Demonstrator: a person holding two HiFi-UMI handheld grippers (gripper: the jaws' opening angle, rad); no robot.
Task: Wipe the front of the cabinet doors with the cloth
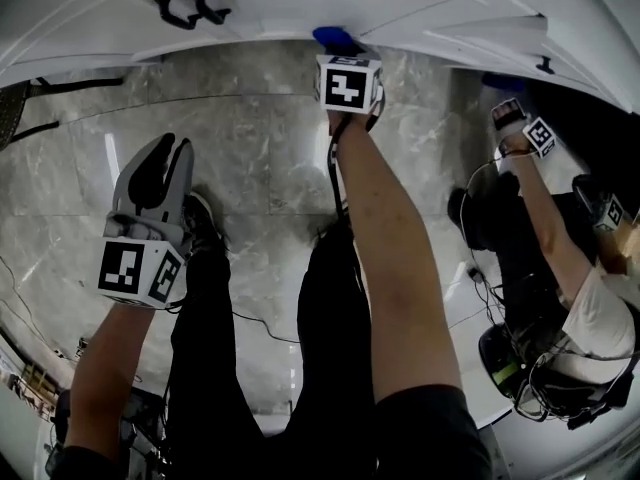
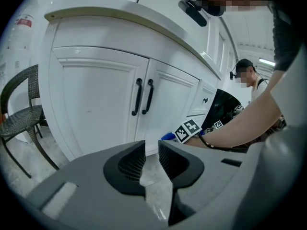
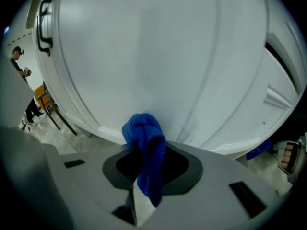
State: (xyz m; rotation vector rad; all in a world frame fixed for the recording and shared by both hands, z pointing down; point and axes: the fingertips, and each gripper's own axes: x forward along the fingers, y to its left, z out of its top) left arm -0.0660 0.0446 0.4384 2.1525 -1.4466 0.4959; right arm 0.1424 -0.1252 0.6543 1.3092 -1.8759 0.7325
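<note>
Grey marble floor [image 1: 250,158], white cabinet run along the far edge.

- Right gripper [image 3: 146,153]: jaws clamped on the blue cloth [image 3: 144,133]. One bunched end sticks out past the tips and a tail hangs back between the jaws.
- The bunched end sits against the front of a cabinet door [image 3: 144,56], low down near the bottom rail. Head view agrees: cloth [image 1: 335,38] is at the door's lower edge, ahead of the right gripper [image 1: 340,53], with the arm stretched forward.
- Left gripper [image 2: 152,157]: jaws a narrow gap apart, nothing between them, only floor showing through. Head view has it [image 1: 165,158] held back over the floor, well clear of the cabinet.
- Left gripper view looks at a pair of cabinet doors [image 2: 96,104] with two black handles [image 2: 144,96] side by side at the centre seam.
- Dark wicker chair [image 2: 24,114] stands at the cabinet's left end.
- Second person [image 1: 560,268] is off to the right, also holding marker-cube grippers.
</note>
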